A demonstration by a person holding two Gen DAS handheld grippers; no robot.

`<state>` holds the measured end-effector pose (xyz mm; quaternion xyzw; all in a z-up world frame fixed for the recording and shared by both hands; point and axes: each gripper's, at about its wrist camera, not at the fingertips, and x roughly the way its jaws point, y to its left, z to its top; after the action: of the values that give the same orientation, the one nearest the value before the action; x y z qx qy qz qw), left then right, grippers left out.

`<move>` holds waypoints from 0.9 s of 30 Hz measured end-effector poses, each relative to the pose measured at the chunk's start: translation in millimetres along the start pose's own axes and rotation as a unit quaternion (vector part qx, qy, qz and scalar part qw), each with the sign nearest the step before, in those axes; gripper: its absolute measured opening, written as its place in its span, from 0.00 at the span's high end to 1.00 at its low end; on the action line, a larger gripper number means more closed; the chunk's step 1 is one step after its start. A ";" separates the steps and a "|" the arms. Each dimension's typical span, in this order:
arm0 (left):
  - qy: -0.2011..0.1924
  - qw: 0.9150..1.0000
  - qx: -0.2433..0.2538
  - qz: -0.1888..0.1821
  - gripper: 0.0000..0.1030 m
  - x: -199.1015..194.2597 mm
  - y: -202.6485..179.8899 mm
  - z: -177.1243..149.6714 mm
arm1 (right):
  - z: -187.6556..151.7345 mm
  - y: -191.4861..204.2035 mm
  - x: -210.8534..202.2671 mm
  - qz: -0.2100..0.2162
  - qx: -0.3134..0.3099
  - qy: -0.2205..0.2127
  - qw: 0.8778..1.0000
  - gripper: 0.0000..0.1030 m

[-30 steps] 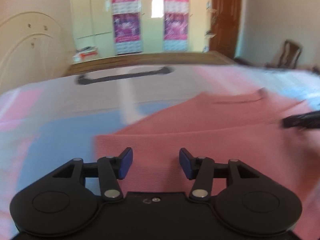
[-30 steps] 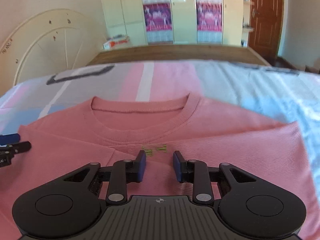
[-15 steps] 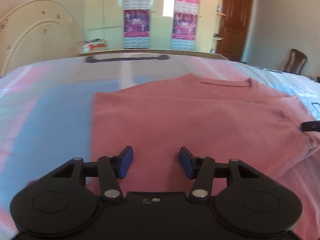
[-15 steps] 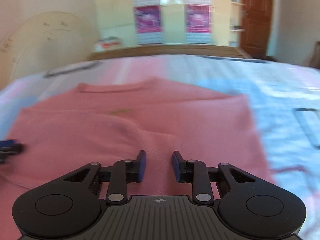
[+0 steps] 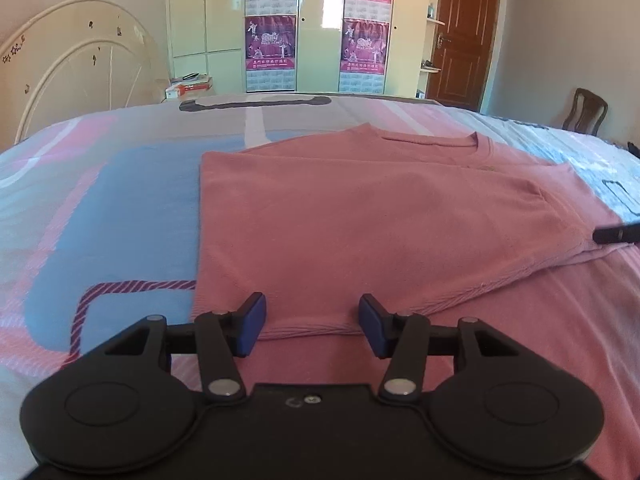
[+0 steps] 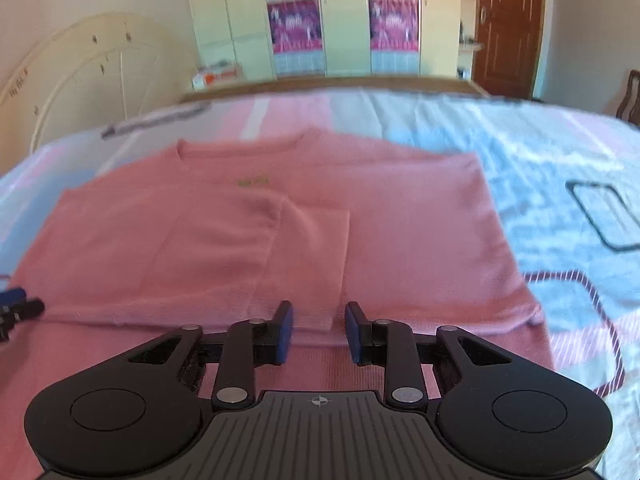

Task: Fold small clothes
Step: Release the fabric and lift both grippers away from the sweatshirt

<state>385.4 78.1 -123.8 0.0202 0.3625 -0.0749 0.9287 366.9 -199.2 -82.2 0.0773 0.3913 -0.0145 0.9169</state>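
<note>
- The bedspread point(image 5: 120, 208), patterned in pink, blue and grey, covers the bed and carries everything else.
- A pink sweater point(image 5: 360, 216) lies flat on the bedspread (front side up, to judge by the small green mark point(image 6: 253, 181) under the collar). Its neckline point(image 6: 244, 148) points away from both cameras toward the wardrobe point(image 5: 316, 24), and its hem lies nearest the grippers, so its long axis runs from the near edge of the bed toward the far one.
- One side of the sweater is folded inward over the body: in the left wrist view the folded panel has a straight vertical edge on the left, and the sleeve point(image 6: 308, 264) lies across the middle with its cuff toward the hem.
- The left gripper point(image 5: 312, 330) hovers over the hem at the folded side, its blue-padded jaws spread wide with nothing between them.
- The right gripper point(image 6: 319, 334) sits over the hem near the sleeve cuff, jaws parted more narrowly and holding no cloth.
- A wooden chair point(image 5: 586, 110) stands at the far right by the wall.
</note>
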 end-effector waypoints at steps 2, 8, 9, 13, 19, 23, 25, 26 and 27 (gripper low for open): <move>0.000 1.000 -0.006 0.000 0.50 1.5 -0.5 -0.9 | -3.0 -0.6 3.5 0.009 0.015 0.003 1.000 0.73; 0.002 1.000 0.002 0.009 0.49 1.8 -5.4 -1.0 | -3.7 13.3 10.0 -0.022 -0.013 0.033 0.999 0.73; 0.005 1.000 0.001 0.009 0.49 0.8 -5.4 -0.1 | -3.8 13.2 6.8 -0.021 -0.010 0.032 0.999 0.72; 0.010 1.000 0.003 0.017 0.47 -8.6 -8.9 1.5 | -5.7 17.1 -3.5 -0.014 -0.007 0.023 1.000 0.72; 0.019 1.000 -0.005 0.024 0.46 -20.4 -10.3 -9.2 | -6.8 18.0 -12.5 0.000 -0.014 0.021 1.000 0.72; 0.023 0.999 -0.005 0.036 0.46 -33.7 -13.6 -19.4 | -11.1 11.7 -24.6 0.008 -0.009 0.015 1.000 0.72; 0.025 0.999 -0.005 0.042 0.45 -43.0 -16.5 -25.0 | -15.4 6.7 -33.8 0.010 -0.009 0.012 1.000 0.72; 0.026 0.999 -0.005 0.045 0.45 -47.7 -17.7 -27.8 | -18.3 2.7 -38.7 0.011 -0.007 0.012 1.000 0.72; 0.027 0.998 -0.005 0.048 0.45 -53.8 -18.9 -31.9 | -21.8 -2.0 -44.6 0.011 -0.007 0.012 1.000 0.72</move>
<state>322.1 69.1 -110.6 0.0350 0.3866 -0.0278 0.9212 320.2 -199.4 -65.2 0.0753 0.4017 -0.0007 0.9127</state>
